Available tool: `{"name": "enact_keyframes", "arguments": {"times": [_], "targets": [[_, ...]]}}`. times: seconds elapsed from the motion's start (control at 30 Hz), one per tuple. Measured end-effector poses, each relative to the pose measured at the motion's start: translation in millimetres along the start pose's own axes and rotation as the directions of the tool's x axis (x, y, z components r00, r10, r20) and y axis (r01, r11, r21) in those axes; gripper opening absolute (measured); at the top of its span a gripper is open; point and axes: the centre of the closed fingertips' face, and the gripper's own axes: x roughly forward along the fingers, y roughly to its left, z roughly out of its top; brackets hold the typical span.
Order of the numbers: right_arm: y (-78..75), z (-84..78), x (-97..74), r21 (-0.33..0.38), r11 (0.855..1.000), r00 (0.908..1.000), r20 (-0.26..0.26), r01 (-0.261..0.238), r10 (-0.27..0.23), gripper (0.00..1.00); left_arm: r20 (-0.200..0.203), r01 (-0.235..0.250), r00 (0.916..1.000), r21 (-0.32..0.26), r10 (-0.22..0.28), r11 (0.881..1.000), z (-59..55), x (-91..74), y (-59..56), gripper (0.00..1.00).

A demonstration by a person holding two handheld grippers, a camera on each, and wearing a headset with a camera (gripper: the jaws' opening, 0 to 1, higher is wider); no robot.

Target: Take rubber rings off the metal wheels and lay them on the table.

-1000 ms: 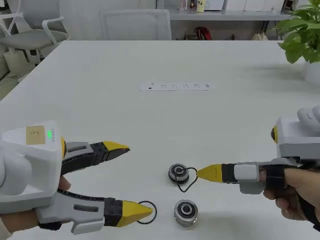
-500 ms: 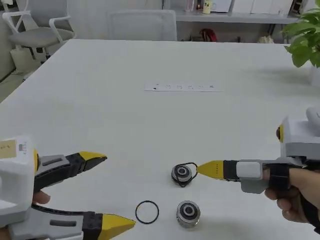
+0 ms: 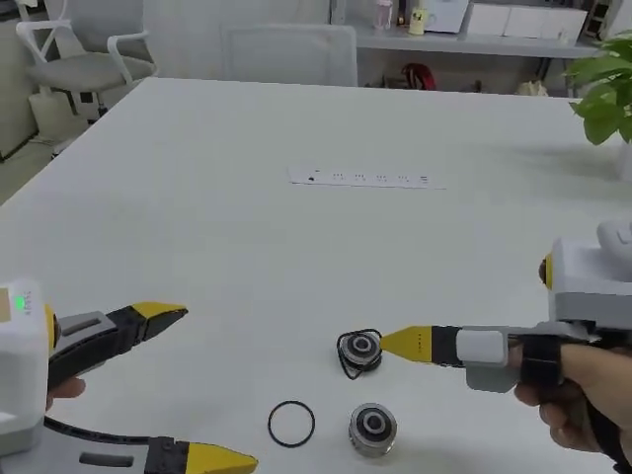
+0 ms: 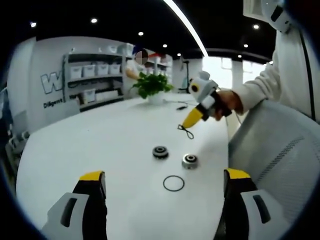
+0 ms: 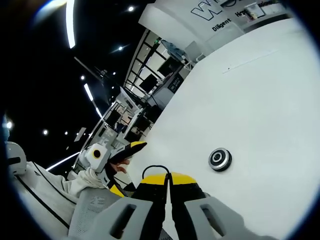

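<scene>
The right gripper [image 3: 387,342] has its jaws pressed together on a black rubber ring [image 4: 185,131]. In the left gripper view the ring hangs as a limp loop from the yellow tips, lifted off the white table [image 3: 227,207]. In the head view the loop lies across one metal wheel [image 3: 357,346], just ahead of those tips. The second metal wheel [image 3: 372,427] stands bare on the table, to the near side of the closed jaws. Another ring [image 3: 291,423] lies flat just beside it, on the side toward the left gripper [image 3: 219,387].

The left gripper's jaws are spread wide and grip nothing. From its own view both wheels and the flat ring sit ahead of the gap between the jaws, the ring nearest.

The table is plain and matt white, with a flush power strip [image 3: 360,179] well beyond both pairs of jaws. Behind its far edge are pale chairs [image 3: 84,64] and a shelf [image 3: 474,35] with bottles and boxes, and a green plant [image 3: 604,94] at the right corner. The gripper views show ceiling spotlights and racks of bins.
</scene>
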Motion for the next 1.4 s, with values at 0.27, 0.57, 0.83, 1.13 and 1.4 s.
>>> {"name": "enact_keyframes", "arguments": {"times": [0.27,0.57,0.83,1.13,1.4], "targets": [[-3.3,-5.0,9.6,-0.030,0.999,0.9991,-0.020,0.037,-0.038,0.00,0.005,0.008,1.0000,-0.005,-0.008,1.000,-0.8,0.5,-1.6,1.00],[-14.1,-11.4,20.2,-0.160,0.979,0.9893,-0.051,0.127,-0.137,0.00,-0.001,0.018,0.9998,-0.002,-0.018,1.000,-2.2,2.1,-3.9,1.00],[-28.9,-22.5,30.6,-0.265,0.948,0.9737,-0.098,0.174,-0.206,0.00,-0.001,0.034,0.9994,-0.013,-0.034,0.999,-3.2,4.4,-7.0,1.00],[-37.0,-30.3,44.9,-0.362,0.909,0.9576,-0.118,0.205,-0.263,0.00,-0.010,0.051,0.9986,-0.015,-0.052,0.999,-5.6,7.1,-10.3,1.00],[-41.3,-36.2,52.7,-0.520,0.824,0.9364,-0.117,0.226,-0.331,0.00,-0.008,0.047,0.9989,-0.026,-0.047,0.999,-6.6,7.0,-8.8,0.99]]}}
